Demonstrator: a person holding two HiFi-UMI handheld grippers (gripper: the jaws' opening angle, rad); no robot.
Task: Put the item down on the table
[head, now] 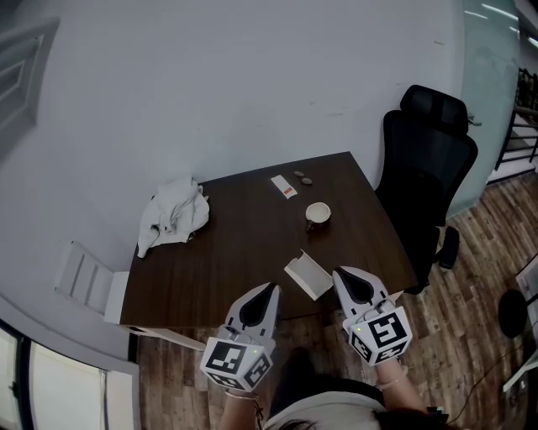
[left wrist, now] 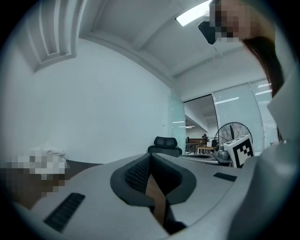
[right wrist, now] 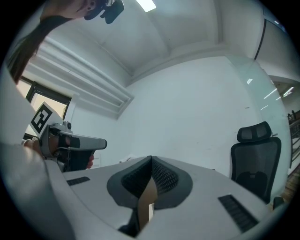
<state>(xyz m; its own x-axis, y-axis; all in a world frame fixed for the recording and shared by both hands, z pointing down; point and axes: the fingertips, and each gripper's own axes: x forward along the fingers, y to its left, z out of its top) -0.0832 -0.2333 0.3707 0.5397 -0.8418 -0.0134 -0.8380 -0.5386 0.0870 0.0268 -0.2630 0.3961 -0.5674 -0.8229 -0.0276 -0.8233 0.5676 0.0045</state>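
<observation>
Flat white cardboard box [head: 308, 275] lies on the dark wooden worktop [head: 244, 243], on the person's side of the small cream cup [head: 318, 215]. Left gripper [head: 271, 288] and right gripper [head: 338, 274]: fingers closed together, empty. Box judged light, thin, crushable; pinch one edge.

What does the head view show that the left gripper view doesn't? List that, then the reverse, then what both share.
Head view only: the cup, the small white box and the wood floor. Left gripper view only: the ceiling light and the fan. Both: the black office chair, the left gripper with its jaws together, and the right gripper.
</observation>
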